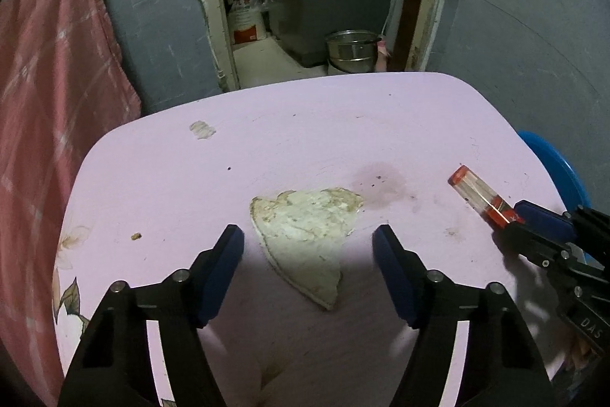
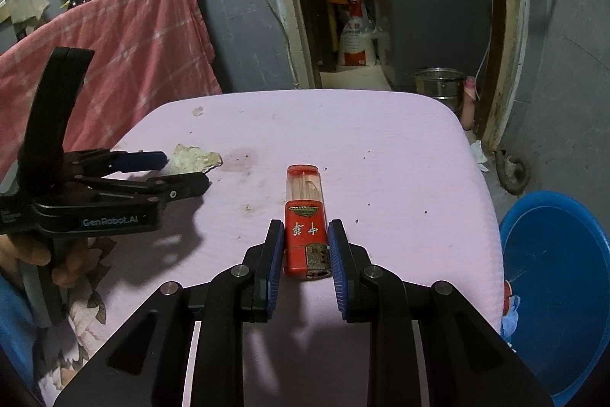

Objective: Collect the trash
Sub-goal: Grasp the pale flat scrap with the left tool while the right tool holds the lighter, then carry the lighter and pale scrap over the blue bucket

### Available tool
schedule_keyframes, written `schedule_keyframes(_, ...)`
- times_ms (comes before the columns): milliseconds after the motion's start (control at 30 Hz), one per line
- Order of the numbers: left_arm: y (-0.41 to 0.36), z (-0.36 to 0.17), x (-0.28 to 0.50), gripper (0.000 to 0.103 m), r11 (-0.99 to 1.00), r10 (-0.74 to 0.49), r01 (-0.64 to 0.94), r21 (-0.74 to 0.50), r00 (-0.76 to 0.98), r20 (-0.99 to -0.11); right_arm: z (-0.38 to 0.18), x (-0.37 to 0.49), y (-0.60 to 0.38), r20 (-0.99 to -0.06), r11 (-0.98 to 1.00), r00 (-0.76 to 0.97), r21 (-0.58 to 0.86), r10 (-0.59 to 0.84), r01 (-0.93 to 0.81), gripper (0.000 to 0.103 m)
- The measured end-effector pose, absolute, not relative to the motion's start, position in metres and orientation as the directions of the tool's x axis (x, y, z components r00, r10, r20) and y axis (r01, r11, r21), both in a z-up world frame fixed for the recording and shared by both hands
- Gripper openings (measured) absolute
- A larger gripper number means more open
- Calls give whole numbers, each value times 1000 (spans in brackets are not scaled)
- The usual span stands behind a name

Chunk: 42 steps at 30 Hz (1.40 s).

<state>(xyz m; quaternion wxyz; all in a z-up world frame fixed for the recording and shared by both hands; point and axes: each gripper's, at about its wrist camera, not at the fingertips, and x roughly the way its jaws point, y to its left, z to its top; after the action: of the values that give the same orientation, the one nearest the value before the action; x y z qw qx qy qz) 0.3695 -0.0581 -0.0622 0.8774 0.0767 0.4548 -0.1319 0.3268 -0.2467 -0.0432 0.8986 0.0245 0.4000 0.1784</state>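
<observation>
Red lighter (image 2: 306,235) clamped in the right gripper (image 2: 305,246), low over the pink table (image 1: 305,109) — left gripper (image 1: 309,243) straddles the peel scrap (image 1: 305,235), unclenched; blue bin (image 2: 553,292) waits, both 2 pieces undeposited.

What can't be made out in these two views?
- Blue plastic basin: cut off by the pink table's edge and the frame in both views.
- Red and clear lighter: its label is too small to read.
- Flat off-white scrap: in the right wrist view, the left gripper covers most of it.
</observation>
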Motion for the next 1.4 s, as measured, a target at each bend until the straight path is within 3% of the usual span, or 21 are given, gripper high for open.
schedule_keyframes(100, -63, -61, 368, 48, 947, -171, 321, 19, 553, -816, -43, 326, -247, -709, 935, 616, 190, 342, -301, 21)
schedule_keyframes(433, -68, -60, 350, 46, 933, -141, 346, 100, 607, -782, -40, 322, -245, -696, 931, 625, 193, 353, -310, 21)
schedule_keyframes(700, -64, -48, 326, 46, 950, -202, 313, 10, 638, -743, -37, 305, -248, -654, 935, 677, 150, 337, -320, 21)
schedule_keyframes(1133, -87, -6, 286, 46, 950, -311, 274, -151, 777, -547, 2, 252, -281, -417, 975, 883, 33, 214, -220, 21)
schedule_keyframes(1400, -134, 20, 263, 46, 931, -364, 321, -173, 835, -412, 25, 220, -319, -277, 994, 956, -26, 93, -104, 21)
